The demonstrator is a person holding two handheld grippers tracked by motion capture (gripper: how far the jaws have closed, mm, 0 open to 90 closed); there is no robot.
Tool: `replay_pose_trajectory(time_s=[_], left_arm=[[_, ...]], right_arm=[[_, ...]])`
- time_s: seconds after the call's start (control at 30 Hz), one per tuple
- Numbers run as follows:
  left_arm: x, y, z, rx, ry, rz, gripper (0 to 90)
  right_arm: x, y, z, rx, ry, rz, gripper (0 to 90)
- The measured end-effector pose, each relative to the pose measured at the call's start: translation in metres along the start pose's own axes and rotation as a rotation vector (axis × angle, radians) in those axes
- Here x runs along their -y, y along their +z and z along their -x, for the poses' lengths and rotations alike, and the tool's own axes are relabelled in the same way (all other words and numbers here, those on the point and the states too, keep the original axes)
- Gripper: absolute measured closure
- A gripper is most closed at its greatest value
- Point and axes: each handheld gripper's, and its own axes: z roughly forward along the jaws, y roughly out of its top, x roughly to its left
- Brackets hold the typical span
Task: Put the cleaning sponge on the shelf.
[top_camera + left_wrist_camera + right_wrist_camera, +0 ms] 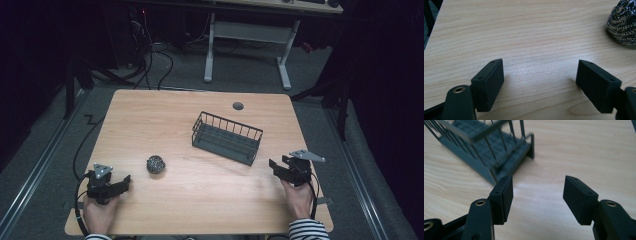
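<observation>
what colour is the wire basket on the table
Dark grey to black, the wire basket; the high view shows it best.

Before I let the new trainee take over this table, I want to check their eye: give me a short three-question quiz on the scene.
1. True or false: the steel-wool scrubber lies inside the wire basket.
2. Which gripper is nearer the scrubber: A) left gripper, B) right gripper?
3. Fill in: between the fingers of the left gripper there is only bare ____.

Key
1. False: it lies on the table, apart from the basket and on its left in the high view.
2. A.
3. Table: both grippers are open and hold nothing.
</observation>
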Motion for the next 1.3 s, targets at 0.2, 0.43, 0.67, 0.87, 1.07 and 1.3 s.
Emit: replay_pose_trajectory(time_s=[0.2,0.43,0.67,0.87,1.07,1.3], left_arm=[[0.0,0.0,0.0,0.001,-0.001,-0.001,22.9],[0.0,0.0,0.0,0.002,-0.003,0.001,22.8],[0.0,0.0,0.0,0.003,-0.005,0.001,22.8],[0.0,0.0,-0.001,0.006,-0.008,0.004,22.9],[0.0,0.0,-0.001,0.008,-0.01,0.004,22.8],[0.0,0.0,-0.001,0.005,-0.008,0.004,22.8]], right_arm=[[-0.027,-0.002,-0.009,-0.016,-0.034,0.015,43.5],[-0.054,0.006,-0.02,-0.043,-0.05,0.022,44.5],[-0.072,0.025,-0.022,-0.034,-0.029,-0.007,44.9],[-0.081,0.045,-0.022,-0.015,-0.008,-0.041,45.5],[-0.078,0.059,-0.02,-0.003,0.022,-0.086,46.3],[-0.077,0.063,-0.024,-0.017,0.012,-0.1,50.6]])
